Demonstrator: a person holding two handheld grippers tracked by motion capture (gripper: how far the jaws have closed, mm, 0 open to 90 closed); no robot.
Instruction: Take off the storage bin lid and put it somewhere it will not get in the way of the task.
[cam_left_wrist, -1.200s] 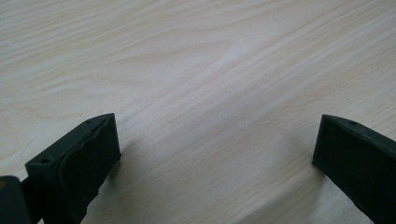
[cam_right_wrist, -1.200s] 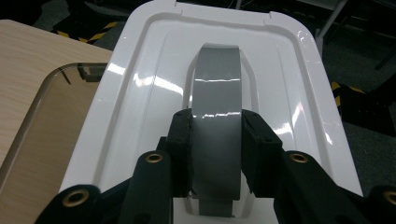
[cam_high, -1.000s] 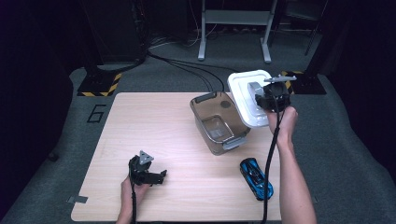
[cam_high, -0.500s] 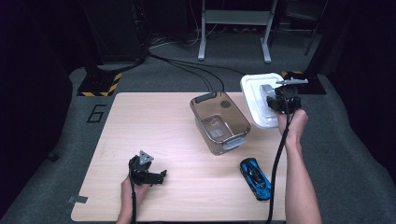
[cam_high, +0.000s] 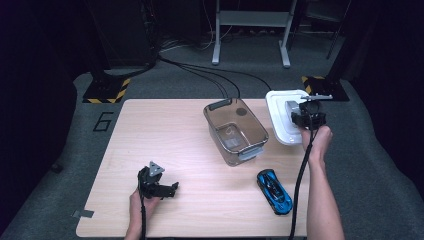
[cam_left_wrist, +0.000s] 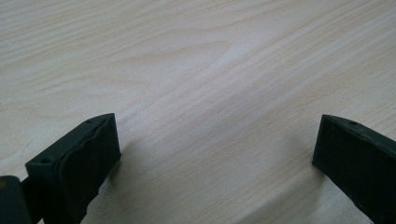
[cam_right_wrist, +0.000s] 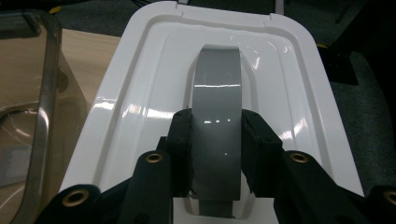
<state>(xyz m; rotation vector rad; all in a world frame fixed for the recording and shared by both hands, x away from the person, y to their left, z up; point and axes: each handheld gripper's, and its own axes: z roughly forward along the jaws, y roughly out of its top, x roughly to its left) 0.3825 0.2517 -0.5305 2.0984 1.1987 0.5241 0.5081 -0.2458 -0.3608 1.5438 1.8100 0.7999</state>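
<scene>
Painted on the grey floor at 9 o'clock of the bench (cam_high: 165, 130): a large "6" (cam_high: 102, 121). Near the bench's front edge at 7 o'clock, left tongs (cam_high: 167, 190) resting low over bare wood, jaws spread wide with nothing between. At centre, a clear smoky box (cam_high: 235, 131), open on top. At 5 o'clock, a blue toy car (cam_high: 274, 191) lying flat on the wood. At 2 o'clock, past the box, right tongs (cam_right_wrist: 216, 140) clamped on the grey handle (cam_right_wrist: 218, 93) of a white lid (cam_high: 282, 117) at the bench's right edge. No brand or label readable.
</scene>
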